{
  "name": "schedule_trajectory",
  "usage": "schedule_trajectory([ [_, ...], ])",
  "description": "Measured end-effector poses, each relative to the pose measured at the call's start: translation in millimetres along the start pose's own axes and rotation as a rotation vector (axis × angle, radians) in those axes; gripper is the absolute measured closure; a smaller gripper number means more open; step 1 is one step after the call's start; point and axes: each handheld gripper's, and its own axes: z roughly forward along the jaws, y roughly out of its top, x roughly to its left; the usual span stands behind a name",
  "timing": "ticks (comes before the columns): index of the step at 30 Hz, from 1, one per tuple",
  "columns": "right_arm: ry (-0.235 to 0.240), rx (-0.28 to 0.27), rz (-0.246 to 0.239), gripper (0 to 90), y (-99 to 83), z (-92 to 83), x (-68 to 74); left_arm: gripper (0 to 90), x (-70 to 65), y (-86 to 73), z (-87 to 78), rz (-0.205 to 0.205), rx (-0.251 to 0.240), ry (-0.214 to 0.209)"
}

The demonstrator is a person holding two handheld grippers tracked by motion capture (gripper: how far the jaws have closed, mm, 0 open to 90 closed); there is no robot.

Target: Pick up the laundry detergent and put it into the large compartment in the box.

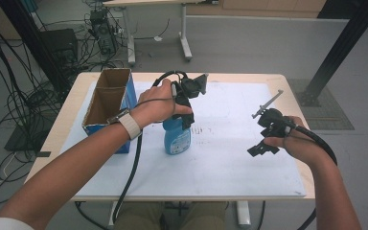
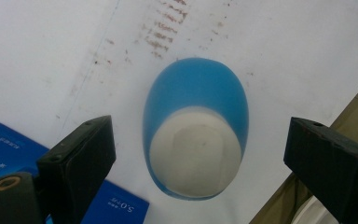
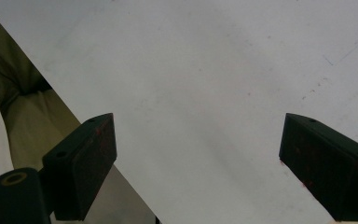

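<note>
Bottle point(image 2: 196, 130) sits upright directly below the left gripper point(image 2: 198, 154), its white-capped top centred in the gap, jaws spread wide and touching nothing, probably lined up for a top-down grab. Blue box point(image 2: 9, 144) lies just outside one jaw. Right gripper point(image 3: 198, 154) hovers wide open over bare white mat point(image 3: 214, 70), waiting clear.
</note>
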Motion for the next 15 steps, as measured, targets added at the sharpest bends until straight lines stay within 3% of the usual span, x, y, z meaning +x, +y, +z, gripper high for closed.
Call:
schedule_trajectory([
  [15, 0.000, 0.000, -0.001, 11.0, -0.5, 1.4, -0.1, 9.7, -0.3, 0.6, 7.0, 0.003, 0.002, -0.004],
])
